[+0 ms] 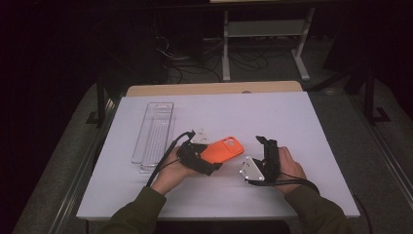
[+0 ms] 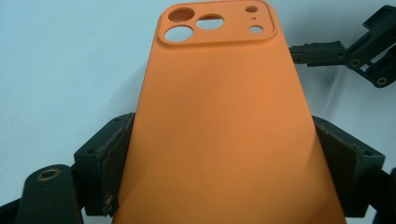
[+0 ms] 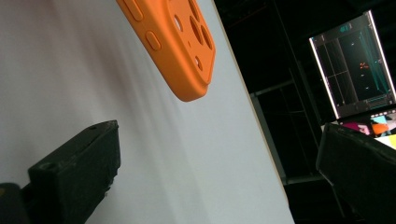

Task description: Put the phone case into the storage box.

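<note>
Orange silicone, soft and light, likely bends: your left gripper (image 2: 219, 163) clamps the case (image 2: 224, 121) across its lower sides above the table (image 1: 292, 122). Take its free camera end with your right gripper (image 3: 219, 172), whose jaws gape empty.

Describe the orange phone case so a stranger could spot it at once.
On the white table, look between the two hands near the front edge. The left gripper clamps the orange phone case; it is the only brightly coloured thing there, with round camera cutouts at its far end.
</note>
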The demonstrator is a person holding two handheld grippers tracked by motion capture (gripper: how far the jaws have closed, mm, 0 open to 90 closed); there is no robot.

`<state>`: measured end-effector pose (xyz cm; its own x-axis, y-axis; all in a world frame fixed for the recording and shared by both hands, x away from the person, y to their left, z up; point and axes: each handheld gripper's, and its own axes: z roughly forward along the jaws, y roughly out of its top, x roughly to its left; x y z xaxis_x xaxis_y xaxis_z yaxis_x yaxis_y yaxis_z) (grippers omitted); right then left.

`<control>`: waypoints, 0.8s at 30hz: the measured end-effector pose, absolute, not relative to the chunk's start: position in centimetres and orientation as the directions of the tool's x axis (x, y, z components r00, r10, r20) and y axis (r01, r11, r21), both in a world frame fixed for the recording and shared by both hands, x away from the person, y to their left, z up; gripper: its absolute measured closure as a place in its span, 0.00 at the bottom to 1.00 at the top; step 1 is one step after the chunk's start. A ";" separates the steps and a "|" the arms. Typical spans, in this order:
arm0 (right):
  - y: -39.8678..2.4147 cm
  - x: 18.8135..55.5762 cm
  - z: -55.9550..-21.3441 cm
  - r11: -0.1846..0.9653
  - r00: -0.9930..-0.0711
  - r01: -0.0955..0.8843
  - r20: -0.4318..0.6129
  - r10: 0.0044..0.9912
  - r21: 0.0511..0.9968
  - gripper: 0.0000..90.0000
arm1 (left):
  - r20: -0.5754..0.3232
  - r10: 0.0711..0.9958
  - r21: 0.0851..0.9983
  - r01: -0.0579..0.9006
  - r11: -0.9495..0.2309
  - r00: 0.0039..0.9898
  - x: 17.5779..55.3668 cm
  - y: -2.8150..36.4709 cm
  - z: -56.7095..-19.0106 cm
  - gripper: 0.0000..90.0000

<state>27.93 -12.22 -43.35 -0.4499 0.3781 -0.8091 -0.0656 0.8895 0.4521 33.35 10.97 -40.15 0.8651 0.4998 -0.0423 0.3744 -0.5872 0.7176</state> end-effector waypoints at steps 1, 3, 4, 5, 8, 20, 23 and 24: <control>-12.2 27.9 -43.3 0.890 -0.449 -0.067 -0.810 0.376 0.450 0.00 | -0.052 0.506 0.720 0.383 -0.579 0.861 33.3 10.9 -40.2 0.18; -12.2 27.9 -43.4 0.896 -0.442 -0.076 -0.821 0.363 0.437 0.00 | -0.044 0.501 0.715 0.377 -0.589 0.864 33.3 11.0 -40.1 0.18; -12.1 27.8 -43.4 0.898 -0.436 -0.076 -0.825 0.360 0.433 0.00 | -0.041 0.498 0.712 0.375 -0.593 0.866 33.4 11.0 -40.1 0.18; -12.1 27.8 -43.4 0.903 -0.431 -0.082 -0.831 0.350 0.423 0.00 | -0.035 0.494 0.707 0.371 -0.602 0.869 33.4 11.1 -40.1 0.18; -12.1 27.9 -43.3 0.921 -0.413 -0.106 -0.859 0.302 0.375 0.00 | -0.033 0.493 0.707 0.369 -0.603 0.869 33.4 11.1 -40.0 0.18; -11.7 27.7 -43.5 0.944 -0.363 -0.144 -0.903 0.229 0.297 0.00 | -0.034 0.498 0.711 0.371 -0.597 0.867 33.4 11.1 -39.9 0.18; -11.6 27.5 -43.6 0.945 -0.353 -0.149 -0.908 0.225 0.292 0.00 | -0.034 0.498 0.713 0.370 -0.596 0.867 33.4 11.1 -39.9 0.18; -11.6 27.5 -43.6 0.945 -0.351 -0.151 -0.909 0.223 0.290 0.00 | -0.038 0.500 0.715 0.373 -0.591 0.865 33.3 11.1 -39.9 0.18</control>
